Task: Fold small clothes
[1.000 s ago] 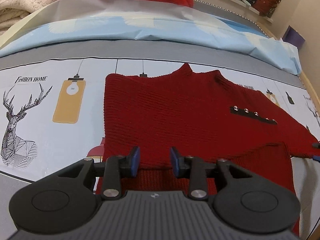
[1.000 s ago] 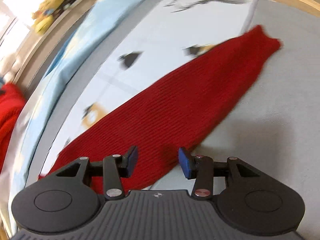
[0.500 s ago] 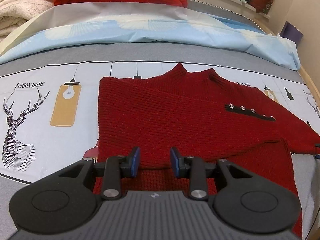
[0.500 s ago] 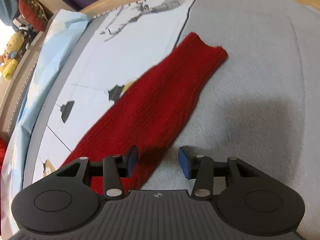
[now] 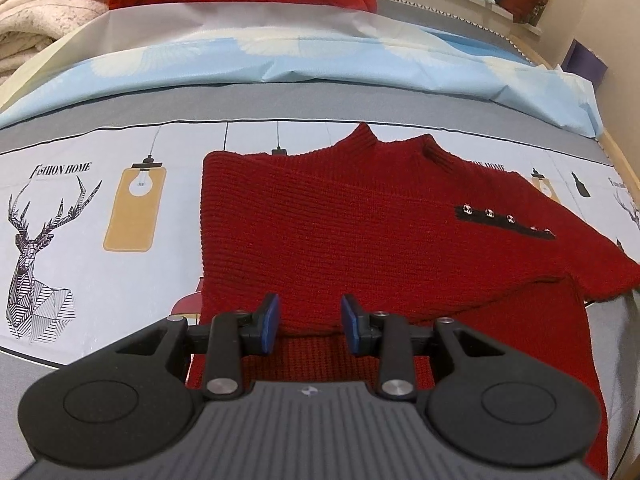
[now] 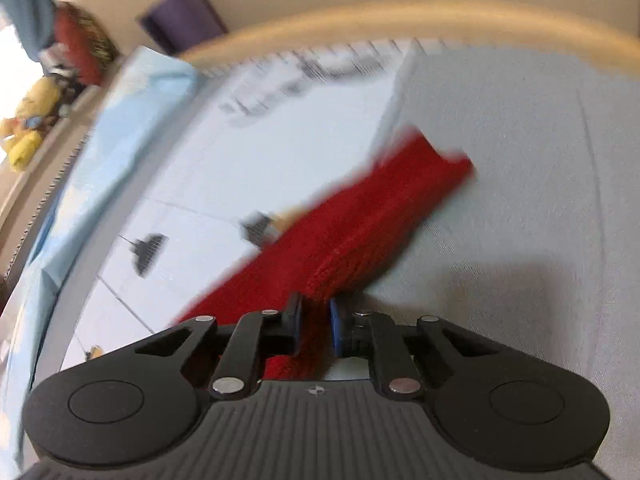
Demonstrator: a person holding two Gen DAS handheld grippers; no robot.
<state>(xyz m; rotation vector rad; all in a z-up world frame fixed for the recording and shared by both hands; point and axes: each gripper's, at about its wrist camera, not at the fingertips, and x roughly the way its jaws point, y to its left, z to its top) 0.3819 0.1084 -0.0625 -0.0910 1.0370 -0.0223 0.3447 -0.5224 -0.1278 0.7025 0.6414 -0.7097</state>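
One sleeve (image 6: 360, 232) of the red sweater (image 5: 360, 232) spread on the bed (image 5: 280, 140), loose a moment ago, now bunches between the closing right hand-held gripper (image 6: 315, 330), ready for folding inward; the left hand-held gripper (image 5: 308, 322) hovers half-open, empty.

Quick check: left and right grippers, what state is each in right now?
Left gripper: open, over the red sweater, gripping nothing.
Right gripper: jaws closing, the sleeve pinched between the pads.

Both wrist cameras look steeply down, close over the red sweater (image 5: 360, 216).
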